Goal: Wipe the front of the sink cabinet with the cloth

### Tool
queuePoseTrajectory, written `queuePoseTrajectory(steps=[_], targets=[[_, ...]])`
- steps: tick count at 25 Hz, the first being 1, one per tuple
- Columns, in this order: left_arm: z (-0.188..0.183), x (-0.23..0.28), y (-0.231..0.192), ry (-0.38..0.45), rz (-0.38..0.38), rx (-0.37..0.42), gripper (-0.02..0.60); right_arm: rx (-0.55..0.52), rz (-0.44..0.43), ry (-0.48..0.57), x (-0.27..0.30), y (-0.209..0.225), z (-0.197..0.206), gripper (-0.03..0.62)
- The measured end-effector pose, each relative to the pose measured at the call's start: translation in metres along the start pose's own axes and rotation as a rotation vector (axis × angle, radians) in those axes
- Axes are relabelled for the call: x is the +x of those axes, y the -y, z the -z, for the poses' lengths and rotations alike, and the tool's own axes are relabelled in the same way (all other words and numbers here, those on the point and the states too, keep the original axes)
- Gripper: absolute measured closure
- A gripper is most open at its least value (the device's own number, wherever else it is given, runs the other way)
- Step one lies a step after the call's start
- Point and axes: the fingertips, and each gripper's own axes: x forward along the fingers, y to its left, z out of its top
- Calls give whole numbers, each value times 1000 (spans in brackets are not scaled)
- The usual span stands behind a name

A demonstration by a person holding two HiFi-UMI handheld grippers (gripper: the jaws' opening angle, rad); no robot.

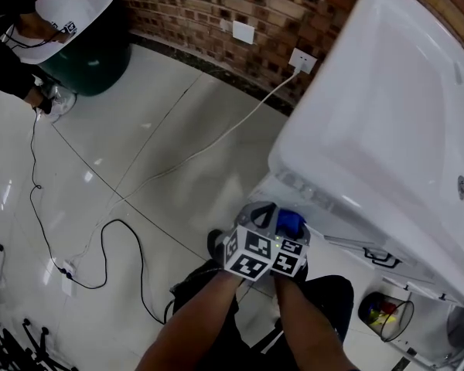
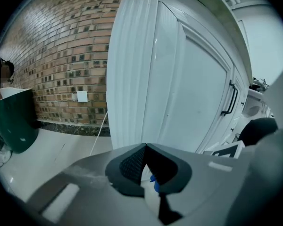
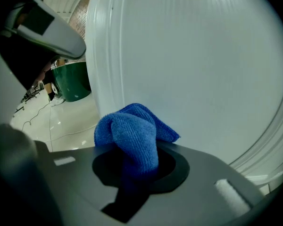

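The white sink cabinet front runs under the white sink. The person holds both grippers side by side close to it. My right gripper is shut on a bunched blue cloth. In the right gripper view the cloth bulges out of the right gripper against or just short of the white panel; I cannot tell which. My left gripper is shut, its tips meeting in front of the fluted corner post and a door panel. A blue speck shows behind the tips.
A black door handle sits on the cabinet further right. Cables trail over the glossy tiled floor to wall sockets on the brick wall. A green tub with a white basin and another person stand far left. A mesh bin is lower right.
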Motion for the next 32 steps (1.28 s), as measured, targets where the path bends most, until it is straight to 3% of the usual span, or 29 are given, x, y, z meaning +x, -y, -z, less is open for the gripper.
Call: queuePoseTrajectory(steps=[5, 10, 17, 21, 24, 32], targets=[[-14, -7, 5, 30, -2, 16, 575, 0, -26, 53, -39, -8, -23, 516], [-27, -25, 16, 81, -15, 32, 577, -5, -107, 272, -112, -19, -86, 516], [-84, -60, 56, 325, -13, 107, 575, 22, -121, 584, -225, 11, -167, 516], [-100, -74, 76, 411, -22, 132, 575, 60, -107, 716, -269, 28, -198, 516], [-103, -72, 83, 422, -23, 136, 575, 60, -90, 743, -271, 38, -212, 516], [-98, -62, 74, 386, -33, 134, 577, 60, -66, 680, -241, 44, -201, 516]])
